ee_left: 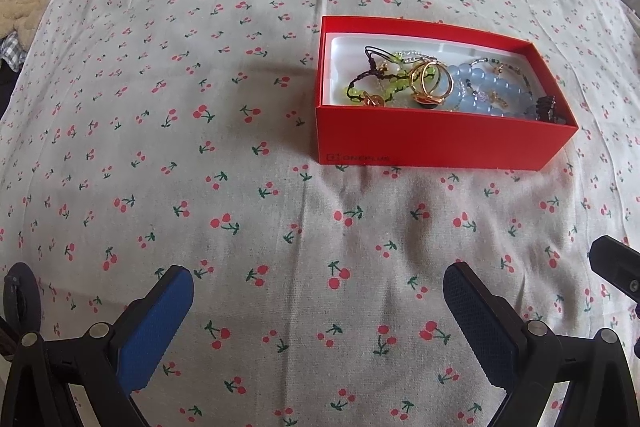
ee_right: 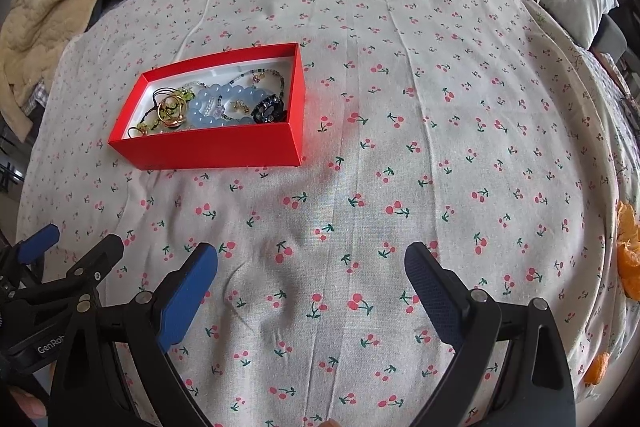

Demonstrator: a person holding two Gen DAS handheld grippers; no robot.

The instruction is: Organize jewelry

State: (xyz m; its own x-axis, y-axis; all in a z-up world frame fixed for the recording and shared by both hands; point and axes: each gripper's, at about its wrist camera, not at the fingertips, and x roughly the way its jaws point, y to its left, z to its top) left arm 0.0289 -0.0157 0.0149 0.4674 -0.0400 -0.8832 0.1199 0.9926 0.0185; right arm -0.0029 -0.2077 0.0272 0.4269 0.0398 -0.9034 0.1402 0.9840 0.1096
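Red cardboard box (ee_left: 440,139), printed ONEPLUS on its near wall, sits on the cherry-print cloth (ee_left: 200,167) holding the jewelry (ee_left: 472,87). Left gripper (ee_left: 318,291) and right gripper (ee_right: 312,267) hover spread, empty, over bare cloth near it.
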